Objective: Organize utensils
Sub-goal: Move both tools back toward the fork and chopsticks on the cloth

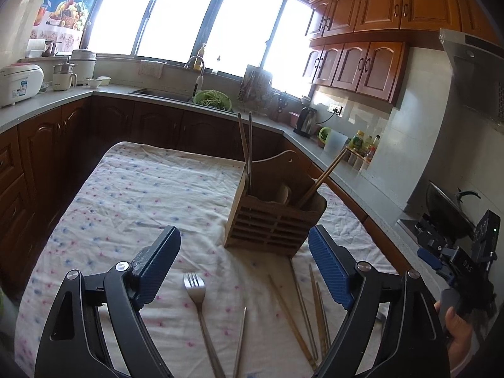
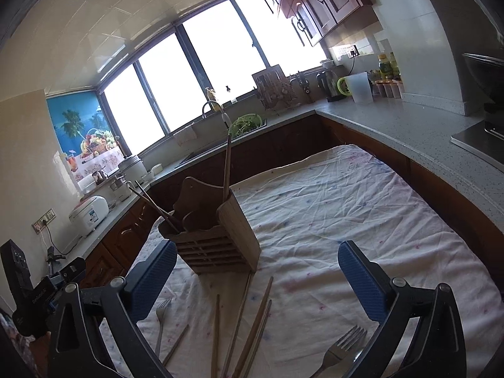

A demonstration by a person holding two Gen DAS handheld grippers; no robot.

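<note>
I judge I am between picks: my left gripper (image 1: 244, 264) and right gripper (image 2: 256, 280) both gape wide, holding nothing. The wooden holder (image 1: 271, 217) already has chopsticks in it; loose chopsticks (image 2: 252, 324) lie just before it. Next I must close on 1. Only my right view shows the second fork (image 2: 338, 351).

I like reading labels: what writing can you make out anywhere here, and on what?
"DAS": on the right gripper, seen from the left wrist.
Rice cooker: blue sticker, print too small.
Left gripper: white lettering, too blurred.
Condiment bottles: labels unreadable.
</note>
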